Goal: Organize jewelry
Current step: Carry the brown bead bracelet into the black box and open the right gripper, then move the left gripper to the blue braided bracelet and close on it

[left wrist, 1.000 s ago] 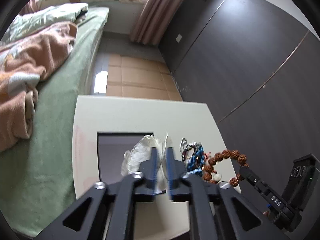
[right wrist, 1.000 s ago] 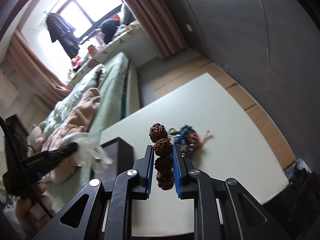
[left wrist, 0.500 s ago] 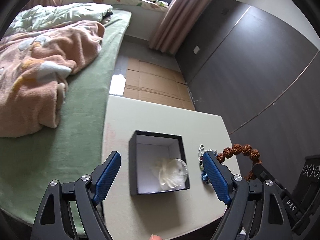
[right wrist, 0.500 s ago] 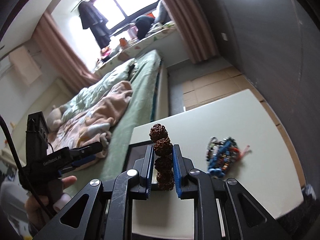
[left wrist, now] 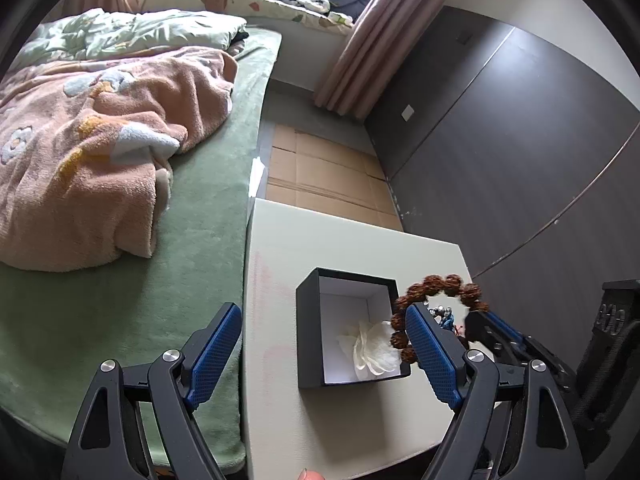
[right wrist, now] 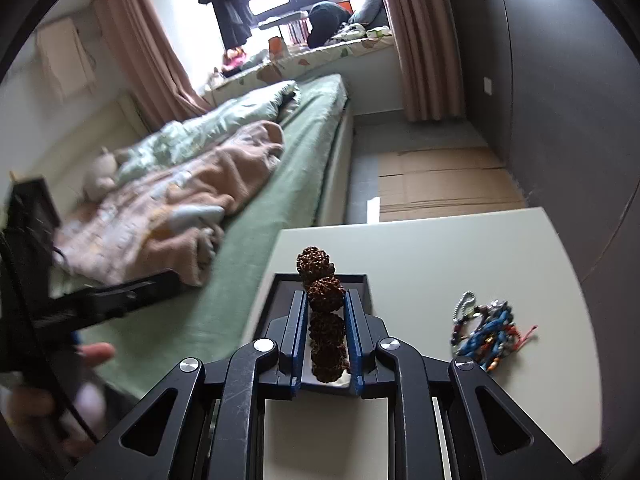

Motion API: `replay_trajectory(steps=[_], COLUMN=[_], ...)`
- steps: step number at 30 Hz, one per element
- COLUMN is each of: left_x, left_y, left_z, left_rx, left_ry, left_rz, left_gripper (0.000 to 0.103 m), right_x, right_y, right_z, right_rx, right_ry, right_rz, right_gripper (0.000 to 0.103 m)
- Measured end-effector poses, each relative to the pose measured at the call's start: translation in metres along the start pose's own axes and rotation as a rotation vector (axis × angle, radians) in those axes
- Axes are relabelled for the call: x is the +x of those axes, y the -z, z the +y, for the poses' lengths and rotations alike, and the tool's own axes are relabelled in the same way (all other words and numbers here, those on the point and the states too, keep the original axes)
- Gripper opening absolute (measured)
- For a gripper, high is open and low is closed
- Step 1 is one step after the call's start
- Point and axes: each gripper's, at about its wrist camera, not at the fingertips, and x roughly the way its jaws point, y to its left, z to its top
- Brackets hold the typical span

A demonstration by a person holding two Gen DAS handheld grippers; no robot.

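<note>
A black box (left wrist: 308, 332) with a white inside stands on the pale table (left wrist: 340, 240); a white flower-like piece (left wrist: 370, 350) lies in it. My left gripper (left wrist: 324, 344) is open wide and empty, above the box's near-left side. My right gripper (right wrist: 325, 312) is shut on a brown bead bracelet (right wrist: 324, 292), held over the box (right wrist: 360, 280); the bracelet (left wrist: 436, 282) hangs at the box's right edge in the left wrist view. A heap of blue and silver jewelry (right wrist: 486, 332) lies on the table to the right.
A bed with a green sheet (left wrist: 140, 280) and a pink blanket (left wrist: 92, 152) runs along the table's left edge. A dark wall (left wrist: 520, 140) is at the right. Cardboard (left wrist: 320, 176) covers the floor beyond the table.
My left gripper opened, let go of the white piece into the box and drew back. My right gripper carried the bracelet left, from over the jewelry heap to over the box.
</note>
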Motion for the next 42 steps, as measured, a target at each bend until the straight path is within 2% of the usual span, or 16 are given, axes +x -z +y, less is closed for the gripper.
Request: replay_trajectory(steps=[3, 5, 7, 14, 18, 20, 25, 27, 29, 31, 35, 42], left_x=[-0.001, -0.001, -0.001, 0.002, 0.006, 0.009, 0.019, 0.023, 0.029, 0.033, 0.044, 0.066], left_y=[-0.001, -0.001, 0.000, 0.001, 0.003, 0.004, 0.010, 0.013, 0.015, 0.018, 0.025, 0.038], left_z=[0.000, -0.002, -0.005, -0.013, -0.026, -0.034, -0.061, -0.070, -0.081, -0.090, -0.112, -0.144], left_rx=[0.001, 0.006, 0.016, 0.023, 0.044, 0.062, 0.111, 0.129, 0.147, 0.161, 0.204, 0.286], left_ry=[0.004, 0.009, 0.010, 0.017, 0.032, 0.036, 0.056, 0.064, 0.069, 0.075, 0.091, 0.104], left_rz=[-0.002, -0.004, -0.004, -0.002, 0.000, 0.003, 0.017, 0.025, 0.033, 0.040, 0.056, 0.091], left_gripper=[0.085, 0.085, 0.085, 0.085, 0.085, 0.085, 0.085, 0.085, 0.085, 0.085, 0.085, 0.085], right_x=[0.012, 0.014, 0.011, -0.009, -0.026, -0.035, -0.059, -0.065, -0.069, -0.071, -0.070, -0.066], right_y=[0.002, 0.003, 0.004, 0.008, 0.010, 0.011, 0.018, 0.022, 0.026, 0.029, 0.040, 0.063], right_z=[0.006, 0.005, 0.004, -0.021, -0.036, -0.043, -0.079, -0.095, -0.111, -0.121, -0.138, -0.170], right_rx=[-0.033, -0.016, 0.009, 0.091, 0.124, 0.139, 0.230, 0.270, 0.315, 0.345, 0.413, 0.531], right_ry=[0.038, -0.047, -0.131, -0.141, -0.111, -0.086, -0.044, -0.027, -0.002, 0.001, 0.007, 0.068], right_rz=[0.032, 0.057, 0.061, 0.042, 0.029, 0.024, -0.014, -0.019, -0.019, -0.018, -0.009, 0.035], right_gripper=[0.021, 0.031, 0.033, 0.033, 0.035, 0.050, 0.057, 0.062, 0.072, 0.076, 0.076, 0.076])
